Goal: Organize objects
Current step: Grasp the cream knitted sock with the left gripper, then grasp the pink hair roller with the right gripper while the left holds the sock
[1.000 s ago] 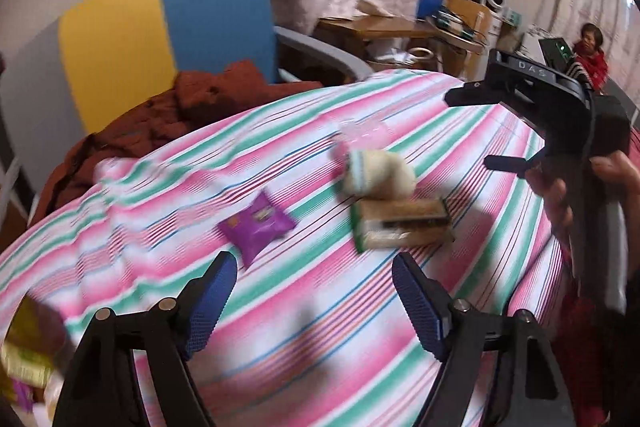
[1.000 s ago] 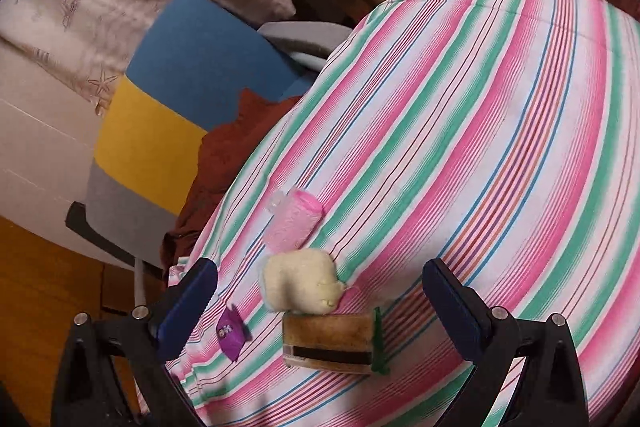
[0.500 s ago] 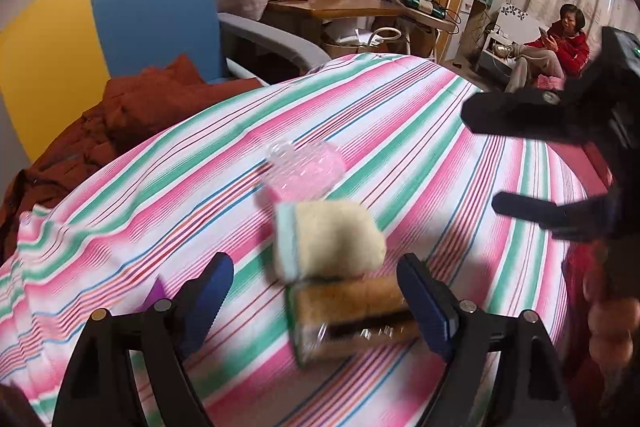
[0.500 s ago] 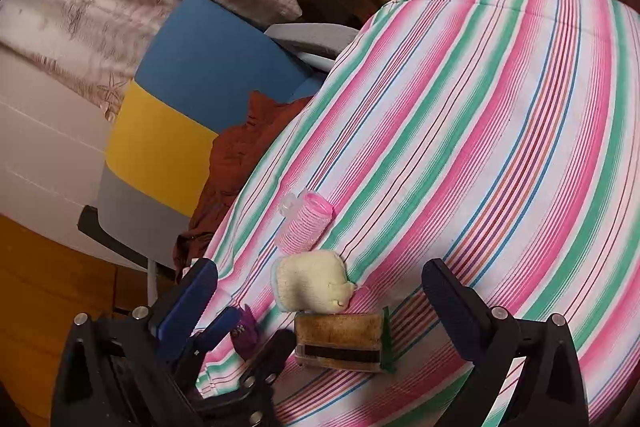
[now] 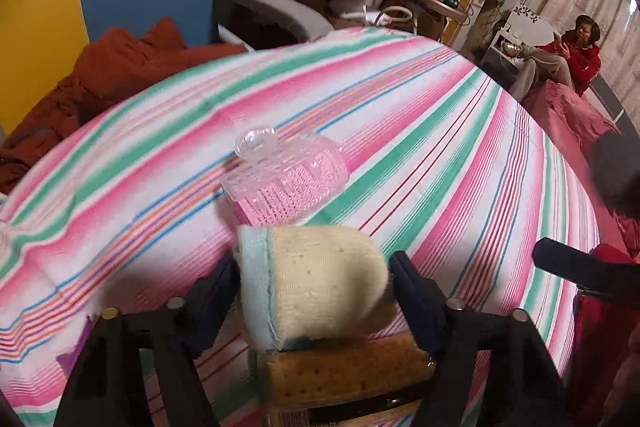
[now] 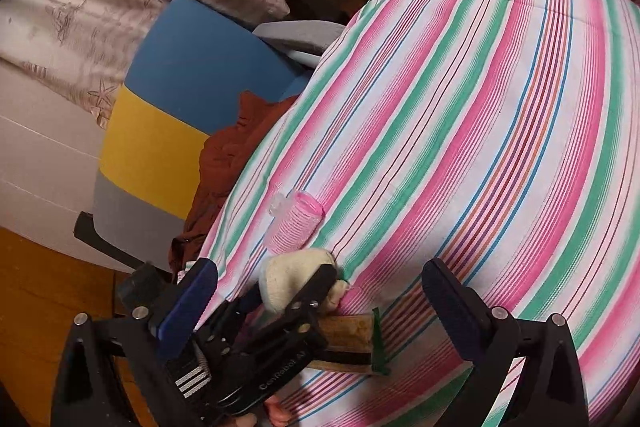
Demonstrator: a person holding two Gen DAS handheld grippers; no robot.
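Left gripper (image 5: 316, 291): we see its two dark blue pads pressed against both sides of the cream knitted sock (image 5: 320, 283), so it is clamped on that sock; in the right wrist view the same gripper (image 6: 296, 287) reaches in from the lower left with the sock (image 6: 288, 275) between its fingers.
Right gripper (image 6: 320, 307): its pads stand wide apart with nothing between them, hanging above the near edge of the table; in the left wrist view only one dark finger (image 5: 576, 267) of it shows at the right edge.
Cream sock: rolled, with a pale blue cuff at its left end; it sits just behind the packet of crackers (image 5: 344, 375) and seems to touch the packet's top edge.
Packet of crackers: flat on the cloth nearest us, brown biscuits showing through the wrapper, green trim at one end (image 6: 378, 343).
Pink hair roller (image 5: 288, 175): lying on its side with a clear plastic clip over it, just beyond the sock, close but whether touching we cannot tell.
Striped tablecloth (image 6: 500, 115): pink, green and white bands, covering the table.
Chair (image 6: 172, 107): blue, yellow and grey back, beyond the far edge, with a rust-brown cloth (image 5: 100, 83) heaped on its seat.
Person in red (image 5: 576, 55): seated, far right background.
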